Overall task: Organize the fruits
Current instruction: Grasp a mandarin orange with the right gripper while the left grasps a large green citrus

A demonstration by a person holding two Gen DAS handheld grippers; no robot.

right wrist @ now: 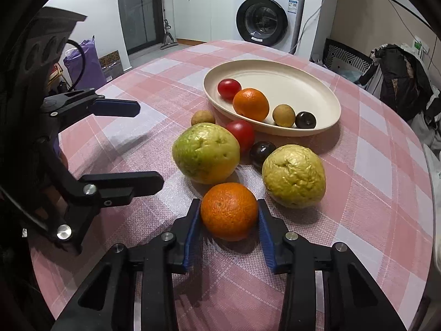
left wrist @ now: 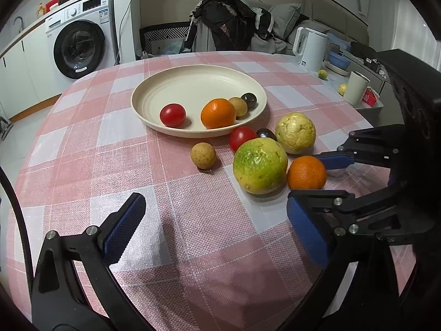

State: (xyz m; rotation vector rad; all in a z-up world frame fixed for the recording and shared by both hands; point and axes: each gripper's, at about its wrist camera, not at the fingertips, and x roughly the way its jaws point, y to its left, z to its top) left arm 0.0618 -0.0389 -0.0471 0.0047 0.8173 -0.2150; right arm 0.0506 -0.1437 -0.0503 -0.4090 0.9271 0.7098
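Right gripper (right wrist: pixel 229 215): clenched on the near orange (right wrist: pixel 229 211), one blue pad touching each side of it, low centre of the right wrist frame; the fruit sits on the cloth.
Right gripper, other view (left wrist: pixel 314 175): at the right edge of the left wrist frame, its fingers either side of the same orange (left wrist: pixel 306 172).
Left gripper (left wrist: pixel 215 226): released, jaws spread wide over bare cloth at the bottom of the left wrist frame, holding nothing (it also shows at the left of the right wrist frame (right wrist: pixel 150 144)).
Green guava (right wrist: pixel 206 153): centre of the frame, just beyond the held orange, on the cloth.
Yellow guava (right wrist: pixel 293 175): right of centre, just beside the held orange.
Loose small fruit: a red tomato (right wrist: pixel 242 134), a dark plum (right wrist: pixel 261 152) and a brown longan (right wrist: pixel 202 117) lie between the guavas and the plate.
Plate (right wrist: pixel 317 82): cream, oval, upper centre of the frame, on the cloth beyond the loose fruit.
On the plate: a tomato (right wrist: pixel 228 88), a second orange (right wrist: pixel 250 104), a longan (right wrist: pixel 284 115) and a dark plum (right wrist: pixel 305 120), lined along its near rim.
Tablecloth (right wrist: pixel 372 165): pink and white check, covering the round table.
Background: a washing machine (right wrist: pixel 268 16) at the top of the frame.
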